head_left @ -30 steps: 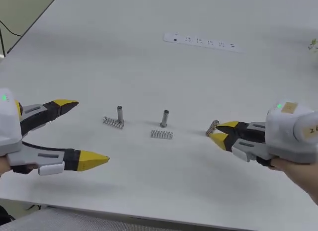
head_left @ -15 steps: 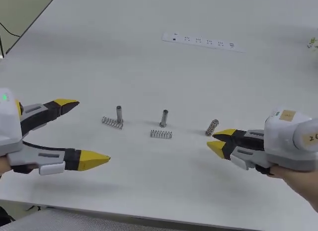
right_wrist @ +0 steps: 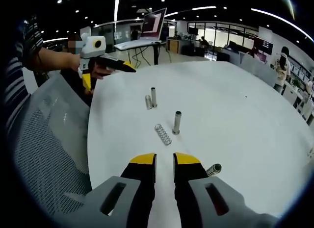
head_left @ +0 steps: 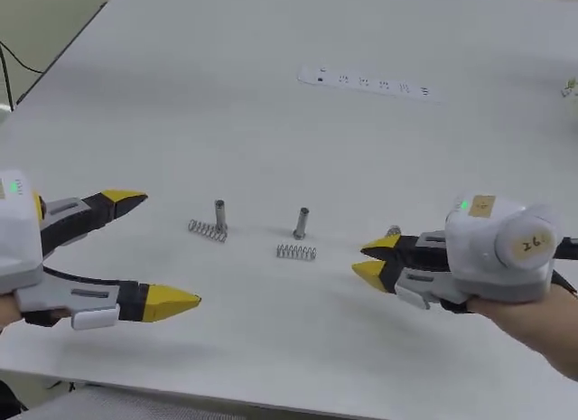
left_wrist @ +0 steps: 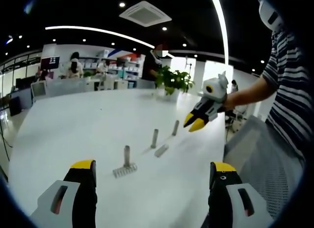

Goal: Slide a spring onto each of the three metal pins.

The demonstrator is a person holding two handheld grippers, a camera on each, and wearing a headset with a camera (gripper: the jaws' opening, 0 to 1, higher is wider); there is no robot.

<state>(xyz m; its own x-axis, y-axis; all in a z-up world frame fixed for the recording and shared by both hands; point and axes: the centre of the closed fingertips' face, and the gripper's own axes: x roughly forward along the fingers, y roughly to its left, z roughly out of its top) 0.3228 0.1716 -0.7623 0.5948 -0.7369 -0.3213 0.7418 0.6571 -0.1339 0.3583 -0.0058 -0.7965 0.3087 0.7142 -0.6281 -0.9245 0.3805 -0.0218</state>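
Right tool [head_left: 359,261] slightly apart, empty | left tool [head_left: 163,248] wide apart, empty | risk: rolling near spring [head_left: 295,252] across table [head_left: 271,122] by nipping off-centre, toppling middle pin [head_left: 302,222] by careless reach

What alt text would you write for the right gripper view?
The right hand-held gripper, jaws nearly together and empty, points across a white table. Ahead stand a near pin beside a loose spring and a far pin beside another spring; a spring-covered pin sits right of the jaws. The left hand-held gripper hovers open beyond.
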